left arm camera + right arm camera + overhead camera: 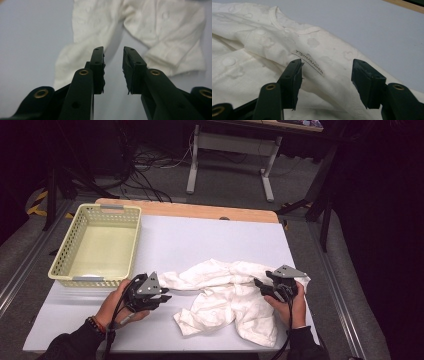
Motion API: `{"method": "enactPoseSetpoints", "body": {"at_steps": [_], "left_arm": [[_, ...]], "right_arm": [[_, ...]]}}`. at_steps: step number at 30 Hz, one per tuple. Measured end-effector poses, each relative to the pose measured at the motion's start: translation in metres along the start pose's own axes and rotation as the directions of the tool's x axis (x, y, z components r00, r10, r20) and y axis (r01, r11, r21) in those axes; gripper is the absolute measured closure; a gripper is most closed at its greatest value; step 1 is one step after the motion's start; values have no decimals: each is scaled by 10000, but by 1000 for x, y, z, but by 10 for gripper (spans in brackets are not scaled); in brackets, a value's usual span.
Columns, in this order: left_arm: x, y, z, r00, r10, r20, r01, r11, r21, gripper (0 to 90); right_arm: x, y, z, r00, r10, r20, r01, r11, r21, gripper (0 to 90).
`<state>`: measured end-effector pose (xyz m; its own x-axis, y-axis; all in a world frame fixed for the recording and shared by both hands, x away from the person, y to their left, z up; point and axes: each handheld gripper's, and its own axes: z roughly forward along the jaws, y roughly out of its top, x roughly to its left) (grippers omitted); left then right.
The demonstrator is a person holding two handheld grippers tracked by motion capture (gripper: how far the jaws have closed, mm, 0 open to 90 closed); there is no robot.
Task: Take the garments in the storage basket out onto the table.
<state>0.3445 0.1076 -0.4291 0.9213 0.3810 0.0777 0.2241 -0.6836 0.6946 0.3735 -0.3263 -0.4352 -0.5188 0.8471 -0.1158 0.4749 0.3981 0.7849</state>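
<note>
Nearest on the pale grey bench (210, 240), the left claw (161, 298) is parted on nothing, the right claw (260, 285) spread over the crumpled white garment (225, 295) between them, the yellow basket (95, 245) beyond the left one, then grey floor (225, 190) with cables (145, 162).

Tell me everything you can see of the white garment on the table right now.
The crumpled white cotton-looking garment lies spread on the pale grey table top, toward its near right side. It is embossed with small flower shapes, has a ribbed neckline, a cuffed sleeve and a printed neck label. The right gripper hangs open over the label area; the left gripper is open beside its left edge, fingers empty.
</note>
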Motion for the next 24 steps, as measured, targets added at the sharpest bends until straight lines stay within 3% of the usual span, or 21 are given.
{"method": "enactPoseSetpoints", "body": {"at_steps": [2,3,4,5,7,9,10,11,13,15,18,21,23,24], "left_arm": [[4,-4,12,9995,-269,-176,271,9995,136,739],[9,-5,23,9980,-630,-64,631,9978,196,740],[9,-5,23,9980,-630,-64,631,9978,196,731],[14,-6,30,9941,-991,-437,998,9949,151,719],[16,-7,31,9932,-1103,-378,1107,9938,90,711],[21,-10,36,9900,-1266,-628,1275,9918,112,689],[21,-10,36,9900,-1266,-628,1275,9918,112,687],[24,-11,36,9876,-1513,-417,1512,9885,-41,688],[26,-12,36,9846,-1687,-457,1683,9857,-123,697],[27,-12,37,9853,-1558,-696,1549,9878,-180,825],[28,-10,36,9877,-1300,-865,1310,9914,62,895],[26,-10,33,9907,-1073,-838,1084,9941,93,900],[25,-9,24,9921,-1039,-707,1033,9946,-125,900],[21,-9,9,9946,-903,-509,879,9950,-477,900]], "right_arm": [[1,0,1,10000,-33,-14,33,10000,13,427],[2,1,2,9999,-120,-45,120,9999,31,423],[2,1,2,9999,-120,-45,120,9999,31,423],[3,1,2,9999,-149,-31,149,9999,45,416],[2,1,2,9999,-118,-22,118,9999,59,411],[1,0,2,10000,-87,24,86,9999,89,404],[1,0,2,10000,-87,24,86,9999,89,404],[0,-1,2,10000,-35,7,35,9999,99,401],[0,-1,2,10000,-53,10,52,9999,108,399],[0,-1,3,10000,-35,-12,35,9999,150,395],[1,-1,5,10000,-73,-61,74,9998,199,393],[1,-2,5,9999,-117,-86,119,9997,203,390],[1,-2,4,9999,-120,-82,121,9998,166,390],[0,-2,3,9999,-144,-53,144,9998,137,390]]}}
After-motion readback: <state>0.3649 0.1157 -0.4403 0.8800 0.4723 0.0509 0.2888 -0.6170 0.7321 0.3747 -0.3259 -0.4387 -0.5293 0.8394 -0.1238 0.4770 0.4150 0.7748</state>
